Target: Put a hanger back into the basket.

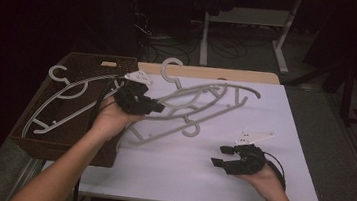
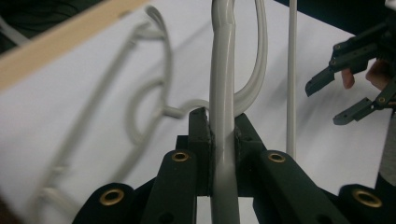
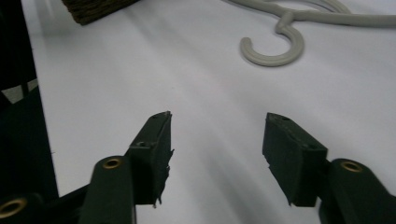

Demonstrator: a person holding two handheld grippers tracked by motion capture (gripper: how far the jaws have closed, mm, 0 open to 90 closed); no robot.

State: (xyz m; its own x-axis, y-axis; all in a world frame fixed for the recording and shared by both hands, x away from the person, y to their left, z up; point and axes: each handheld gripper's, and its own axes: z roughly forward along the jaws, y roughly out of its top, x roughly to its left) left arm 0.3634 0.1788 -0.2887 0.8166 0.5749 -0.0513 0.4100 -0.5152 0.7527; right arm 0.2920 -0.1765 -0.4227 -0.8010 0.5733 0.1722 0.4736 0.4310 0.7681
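Note:
My left gripper (image 1: 157,107) is shut on a grey plastic hanger (image 1: 208,88) and holds it above the white table (image 1: 169,165), just right of the basket. In the left gripper view the jaws (image 2: 223,125) pinch the hanger's bar (image 2: 223,84) between their pads. A second grey hanger (image 1: 191,129) lies under it on the table, hook toward me. My right gripper (image 1: 219,155) hovers low near the table's front right, open, with nothing between its jaws (image 3: 217,135). That hanger's hook (image 3: 273,46) lies ahead of it in the right gripper view.
A brown woven basket (image 1: 120,64) stands at the table's left edge with more grey hangers (image 1: 66,94) in it. A wooden strip (image 1: 229,74) runs along the table's far edge. Bare white surface lies in front of the right gripper.

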